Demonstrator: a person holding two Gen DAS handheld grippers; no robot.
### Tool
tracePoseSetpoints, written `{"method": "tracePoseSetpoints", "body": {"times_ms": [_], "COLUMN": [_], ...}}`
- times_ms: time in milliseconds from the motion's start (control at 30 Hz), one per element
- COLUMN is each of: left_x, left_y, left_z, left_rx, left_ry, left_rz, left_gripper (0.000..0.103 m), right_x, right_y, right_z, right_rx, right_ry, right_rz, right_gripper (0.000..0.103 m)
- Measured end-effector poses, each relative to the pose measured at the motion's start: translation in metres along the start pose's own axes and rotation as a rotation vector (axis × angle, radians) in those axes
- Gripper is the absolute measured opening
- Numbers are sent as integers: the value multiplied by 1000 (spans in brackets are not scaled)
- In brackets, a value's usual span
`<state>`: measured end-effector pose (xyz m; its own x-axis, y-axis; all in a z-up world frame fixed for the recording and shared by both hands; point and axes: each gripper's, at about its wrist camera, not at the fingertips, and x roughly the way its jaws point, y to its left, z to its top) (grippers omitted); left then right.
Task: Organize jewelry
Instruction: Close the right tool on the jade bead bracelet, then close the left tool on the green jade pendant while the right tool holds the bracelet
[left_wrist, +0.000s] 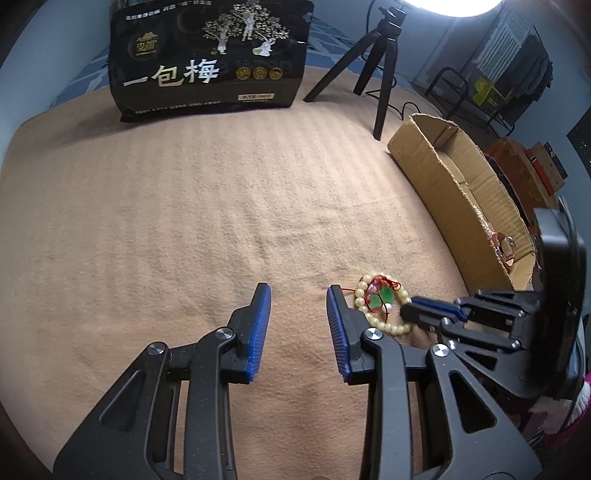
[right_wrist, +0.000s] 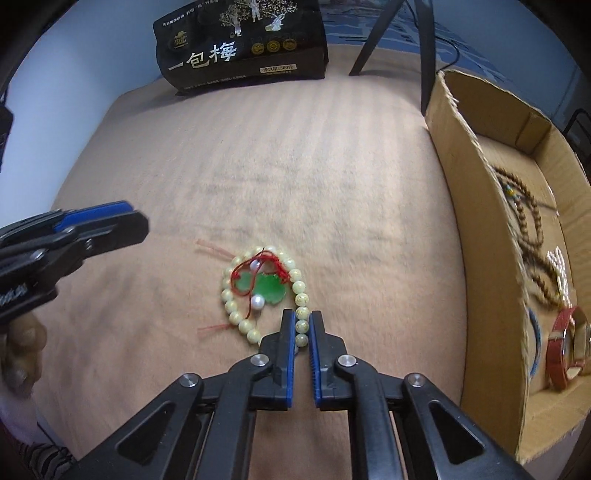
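Note:
A cream bead bracelet (right_wrist: 236, 317) lies on the tan blanket, with a red cord, two green jade pendants (right_wrist: 271, 288) and white pearls inside its ring. My right gripper (right_wrist: 302, 317) is shut on the bracelet's near right beads; in the left wrist view it (left_wrist: 408, 308) comes in from the right onto the bracelet (left_wrist: 384, 326). My left gripper (left_wrist: 297, 291) is open and empty, just left of the bracelet; it also shows at the left of the right wrist view (right_wrist: 125, 218).
A cardboard box (right_wrist: 476, 206) stands along the right, holding brown bead strings (right_wrist: 532, 221), a red-strapped watch (right_wrist: 561, 354) and other pieces. A black snack bag (left_wrist: 210, 59) and a black tripod (left_wrist: 373, 74) stand at the back.

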<state>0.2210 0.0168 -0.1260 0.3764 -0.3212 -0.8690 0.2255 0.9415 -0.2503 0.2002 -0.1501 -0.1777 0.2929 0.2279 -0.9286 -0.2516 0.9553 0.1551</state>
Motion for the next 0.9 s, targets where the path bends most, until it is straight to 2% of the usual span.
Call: {"method": "tracePoseSetpoints", "body": {"times_ms": [500,667,900], "left_x": [12,19,35], "left_y": [-33,-45,-64], "left_z": [-1,-4,-10], "left_rx": [54,73,100], "left_ry": [20,40,92], "left_rz": [-33,-56,-109], "left_gripper": [31,31,31], "right_x": [-59,-60,-58], "right_y": [-4,-15,-34], "right_z": [-32,-51,-70], "right_rx": [8,26,19], "right_ry": [-85,-58,-24], "right_rz": [82,78,6], "right_gripper": [4,4,4]}}
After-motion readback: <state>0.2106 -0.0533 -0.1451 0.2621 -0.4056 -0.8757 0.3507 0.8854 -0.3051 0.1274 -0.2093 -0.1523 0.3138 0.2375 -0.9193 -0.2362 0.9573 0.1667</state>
